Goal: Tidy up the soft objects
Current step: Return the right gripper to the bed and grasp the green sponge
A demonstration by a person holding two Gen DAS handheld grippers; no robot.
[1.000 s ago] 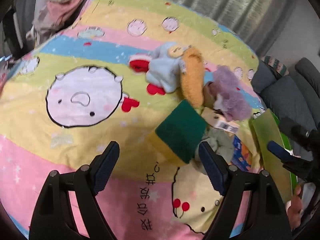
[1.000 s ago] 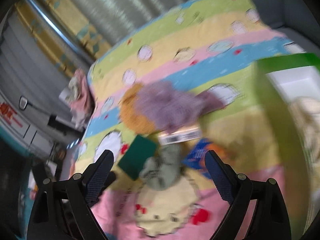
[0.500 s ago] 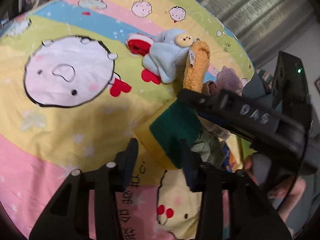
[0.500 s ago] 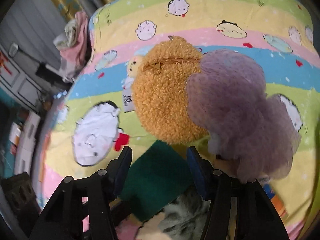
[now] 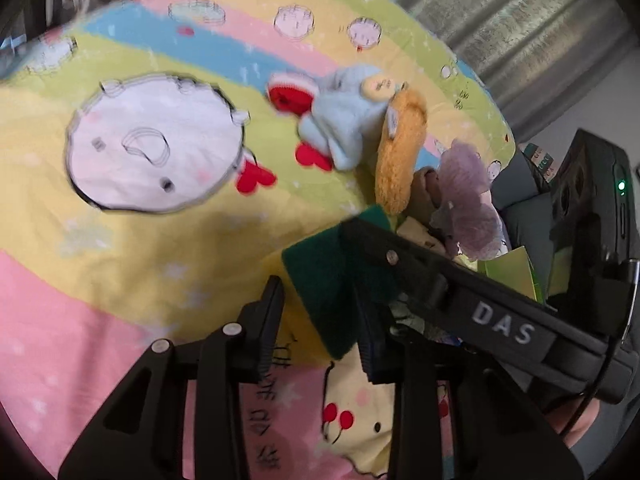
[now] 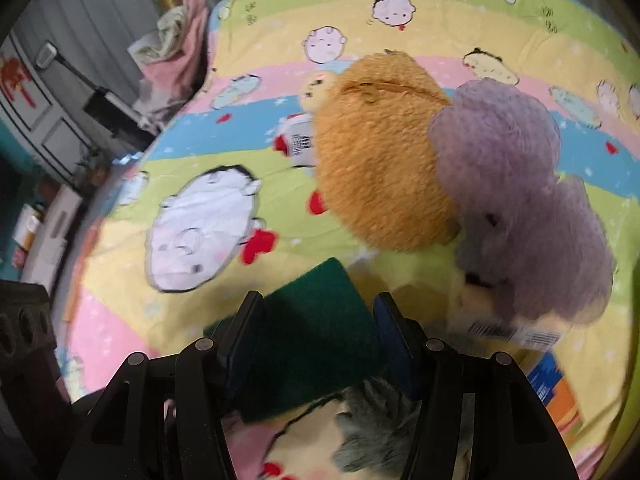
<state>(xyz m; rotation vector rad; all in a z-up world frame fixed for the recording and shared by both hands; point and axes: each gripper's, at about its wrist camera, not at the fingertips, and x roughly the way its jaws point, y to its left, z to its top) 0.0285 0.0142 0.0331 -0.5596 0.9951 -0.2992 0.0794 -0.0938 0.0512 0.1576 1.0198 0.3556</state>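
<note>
i judge the sorting is barely begun: every soft thing i can see still lies in one heap on the bed (image 5: 120, 260), on its striped cartoon cover. my right claw (image 6: 318, 344) has its jaws set on either side of the green scouring pad (image 6: 312, 320), pads against its edges, so i read that as a pinch on it. my left claw (image 5: 320, 328) is closing, with a corner of the same green pad (image 5: 320, 280) between its jaws, though i can't tell whether its pads press yet. the pad rests at the near edge of the heap, not lifted as far as i can see. behind it lie the orange plush pouch (image 6: 380, 160), the lilac plush (image 6: 520, 200), the pale blue doll (image 5: 344, 120) and a grey fluffy thing (image 6: 376, 420).

hidden or unclear: the right claw's body crosses the left view and covers the pile's near side. the grey thing is half under the jaws. a green box edge (image 5: 512, 272) peeks out at the right, mostly cut off, so i can't tell what is in it. both views are smeared.
</note>
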